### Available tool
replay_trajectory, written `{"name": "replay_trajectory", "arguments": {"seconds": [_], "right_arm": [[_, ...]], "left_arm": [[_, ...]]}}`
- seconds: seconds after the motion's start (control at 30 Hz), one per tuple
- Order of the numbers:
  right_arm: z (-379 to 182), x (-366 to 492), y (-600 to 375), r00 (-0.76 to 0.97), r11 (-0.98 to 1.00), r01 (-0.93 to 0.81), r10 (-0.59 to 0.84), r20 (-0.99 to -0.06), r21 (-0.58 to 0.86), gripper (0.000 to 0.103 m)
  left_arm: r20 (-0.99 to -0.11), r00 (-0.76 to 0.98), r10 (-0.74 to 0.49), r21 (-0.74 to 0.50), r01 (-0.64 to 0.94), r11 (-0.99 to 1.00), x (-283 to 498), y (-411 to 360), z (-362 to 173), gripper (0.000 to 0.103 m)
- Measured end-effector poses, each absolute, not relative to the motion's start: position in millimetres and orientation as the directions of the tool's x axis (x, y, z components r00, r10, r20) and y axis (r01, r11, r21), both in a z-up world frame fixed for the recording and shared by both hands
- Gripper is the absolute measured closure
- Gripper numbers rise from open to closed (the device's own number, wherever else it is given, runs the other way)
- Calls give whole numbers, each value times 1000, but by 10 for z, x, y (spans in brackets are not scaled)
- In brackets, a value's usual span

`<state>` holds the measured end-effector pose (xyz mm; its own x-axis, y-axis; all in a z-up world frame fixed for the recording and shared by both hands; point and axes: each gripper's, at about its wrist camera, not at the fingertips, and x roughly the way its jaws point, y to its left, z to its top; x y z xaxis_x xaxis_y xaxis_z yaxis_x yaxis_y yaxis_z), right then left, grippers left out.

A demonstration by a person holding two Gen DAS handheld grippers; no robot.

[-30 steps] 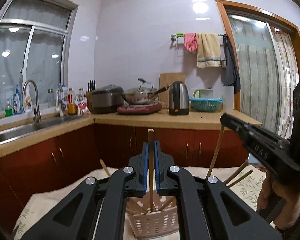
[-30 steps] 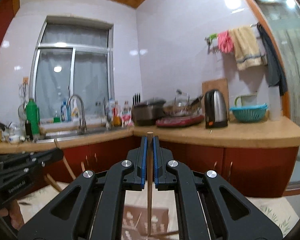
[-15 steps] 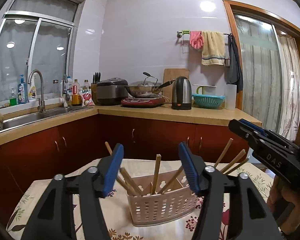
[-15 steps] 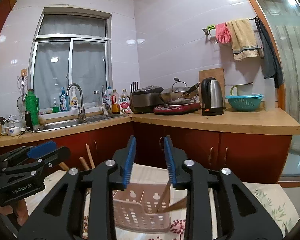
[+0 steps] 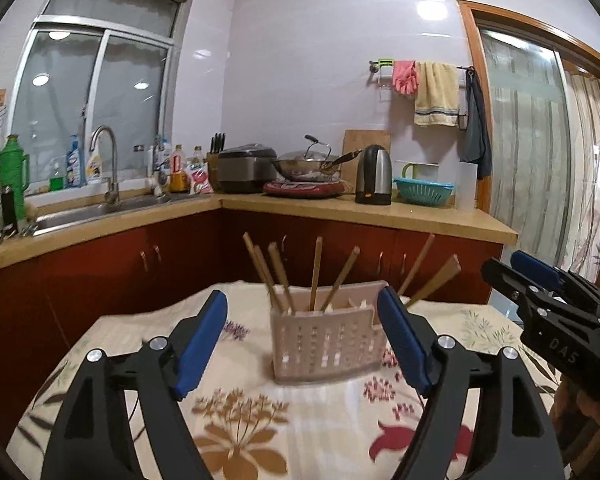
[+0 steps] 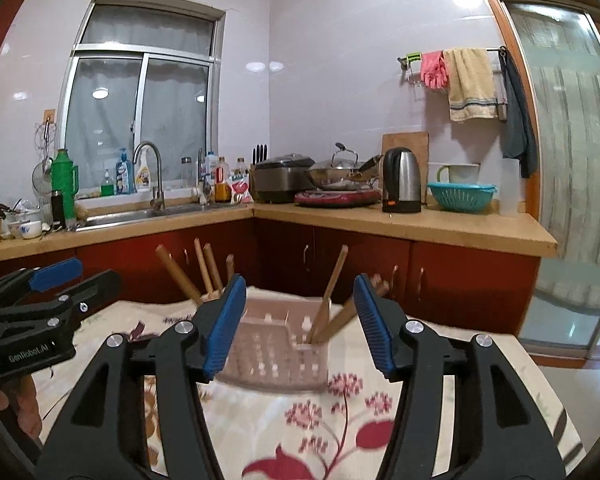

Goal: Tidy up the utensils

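Note:
A pink slotted plastic utensil basket (image 5: pixel 327 342) stands on the flowered tablecloth (image 5: pixel 240 412); it also shows in the right wrist view (image 6: pixel 274 350). Several wooden chopsticks (image 5: pixel 315 274) stand upright or leaning in it, more at its right end (image 6: pixel 332 294). My left gripper (image 5: pixel 302 338) is open and empty, jaws wide, just in front of the basket. My right gripper (image 6: pixel 300 320) is open and empty, also facing the basket. Each gripper shows in the other's view, the right one (image 5: pixel 548 304) and the left one (image 6: pixel 40 300).
The table's far edge lies just behind the basket. Beyond it are red cabinets (image 5: pixel 140 256) under a wooden counter (image 5: pixel 364 210) with a sink (image 5: pixel 100 208), a kettle (image 5: pixel 374 176), a wok and a rice cooker. A glass door (image 6: pixel 572 184) is at the right.
Both grippers were shut on a chopstick each above the basket a second ago. They opened, left the chopsticks in the basket, and have drawn back and opened wider.

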<state>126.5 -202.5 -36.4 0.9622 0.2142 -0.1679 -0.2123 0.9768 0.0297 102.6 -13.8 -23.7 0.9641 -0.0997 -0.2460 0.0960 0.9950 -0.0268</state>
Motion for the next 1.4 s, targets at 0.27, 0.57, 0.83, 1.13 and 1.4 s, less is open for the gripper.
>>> {"name": "replay_trajectory", "arguments": {"seconds": [0.27,0.57,0.83,1.13,1.4], "right_arm": [[-548,914,-2074,956,983,-183,184,-228,29,48],[-534,728,-2105,960,987,-159,163,-229,36,48],[-474,645,-2114,964,987,-160,163,-210,30,47],[-464,631,-2125,965,987,-159,162,-205,31,46],[-464,628,-2128,965,987,-159,162,-205,31,46]], "left_arm": [[-301,951,-64,-43,54,998,677,-28,-404,27],[-301,952,-56,-55,41,998,516,60,-432,27],[-283,958,-49,-55,35,998,429,84,-417,26],[-280,959,-50,-54,36,998,402,77,-411,26],[-277,960,-49,-54,36,998,394,63,-402,24]]}}
